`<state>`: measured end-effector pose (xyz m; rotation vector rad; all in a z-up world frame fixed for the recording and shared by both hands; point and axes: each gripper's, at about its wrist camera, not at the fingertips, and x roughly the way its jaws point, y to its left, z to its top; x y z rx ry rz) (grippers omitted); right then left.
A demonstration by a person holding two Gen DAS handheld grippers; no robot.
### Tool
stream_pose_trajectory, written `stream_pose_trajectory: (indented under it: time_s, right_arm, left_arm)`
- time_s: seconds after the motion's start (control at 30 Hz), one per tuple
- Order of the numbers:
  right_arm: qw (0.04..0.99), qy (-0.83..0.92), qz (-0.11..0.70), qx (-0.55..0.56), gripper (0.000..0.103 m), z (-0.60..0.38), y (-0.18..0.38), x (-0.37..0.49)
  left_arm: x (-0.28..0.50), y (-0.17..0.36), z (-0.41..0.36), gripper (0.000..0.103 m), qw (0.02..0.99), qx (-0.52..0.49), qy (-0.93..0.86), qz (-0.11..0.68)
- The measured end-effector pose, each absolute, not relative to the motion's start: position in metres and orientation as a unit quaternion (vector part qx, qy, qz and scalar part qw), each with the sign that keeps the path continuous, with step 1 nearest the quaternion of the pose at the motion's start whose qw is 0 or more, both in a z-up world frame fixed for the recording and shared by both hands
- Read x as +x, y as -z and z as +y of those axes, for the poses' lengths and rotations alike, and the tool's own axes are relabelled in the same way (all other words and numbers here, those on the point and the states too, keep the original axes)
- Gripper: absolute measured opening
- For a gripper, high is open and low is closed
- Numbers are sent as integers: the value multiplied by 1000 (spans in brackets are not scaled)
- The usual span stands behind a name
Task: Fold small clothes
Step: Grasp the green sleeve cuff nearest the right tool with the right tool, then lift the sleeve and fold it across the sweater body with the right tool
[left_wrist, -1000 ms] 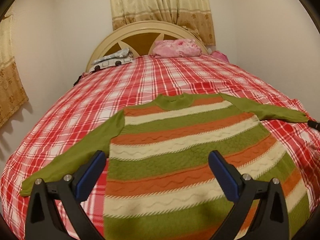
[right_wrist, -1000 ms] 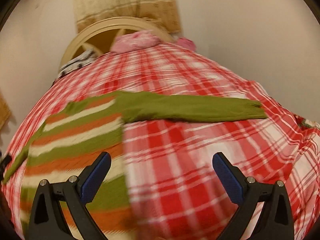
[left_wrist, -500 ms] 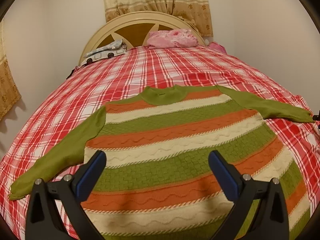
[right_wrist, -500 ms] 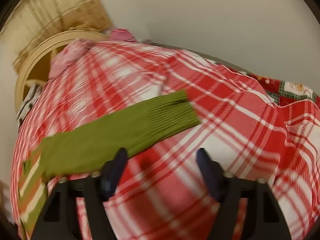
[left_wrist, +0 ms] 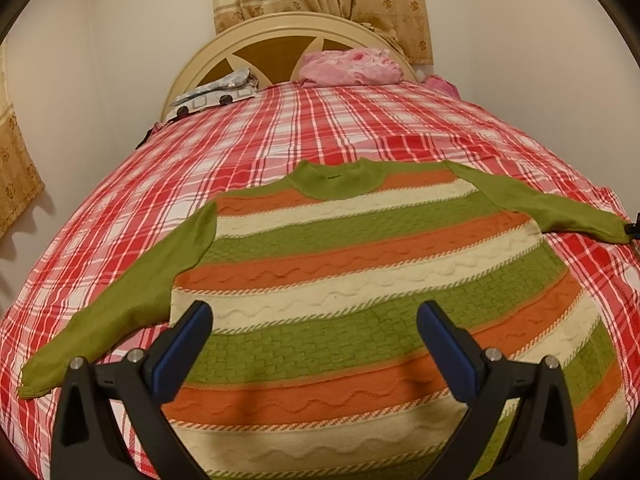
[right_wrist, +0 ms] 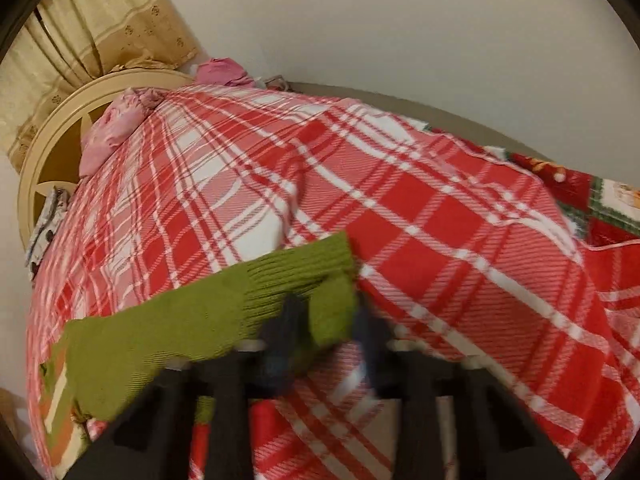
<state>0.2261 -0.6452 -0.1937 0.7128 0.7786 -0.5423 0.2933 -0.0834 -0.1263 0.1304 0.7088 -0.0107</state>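
A small knit sweater (left_wrist: 360, 280) with green, orange and cream stripes lies flat, front up, on the red plaid bed, both green sleeves spread outward. My left gripper (left_wrist: 316, 344) is open and empty, hovering over the sweater's lower body. In the right wrist view my right gripper (right_wrist: 326, 320) has its jaws drawn close around the ribbed cuff of the right sleeve (right_wrist: 304, 268). The view is blurred. The right gripper's tip also shows at the sleeve end in the left wrist view (left_wrist: 632, 230).
The red plaid bedspread (left_wrist: 280, 140) covers the bed. A cream headboard (left_wrist: 280, 40), a pink pillow (left_wrist: 352, 66) and a patterned cloth (left_wrist: 216, 94) sit at the far end. A wall runs along the right side (right_wrist: 440, 40). A red patterned blanket (right_wrist: 600, 196) lies at the bed's right edge.
My right gripper moved to the right sleeve cuff and closed from wide open onto it. My left gripper drifted slightly over the sweater and stayed open.
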Motion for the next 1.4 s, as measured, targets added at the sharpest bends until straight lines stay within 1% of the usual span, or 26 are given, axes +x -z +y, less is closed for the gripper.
stream_pose_trajectory:
  time_s: [0.13,0.37,0.63,0.97,1.23,1.4]
  right_arm:
    - [840,247,352,330,10,-639,179,229]
    - [876,211,308,304,9,-604,117,245]
    - [920,143,279,236,8,-522,46,288]
    - [951,58,263,155,8,-408,-10,343]
    - [959,-14,261,109,8,-312,-28,379]
    - [955,-56,272,101,8,-251,-18,400]
  left_arm:
    - [290,124,-77,103,937,55,4,344]
    - [286,121,-61,103,939,35,-11,342]
    - [279,122,-44,103,939,19,-7,343]
    - [276,125,-12,103,939,-6,-14,343]
    - [277,134,15,103,934,-38,-16,355]
    - [275,136,32,103,933,-49,-24,357]
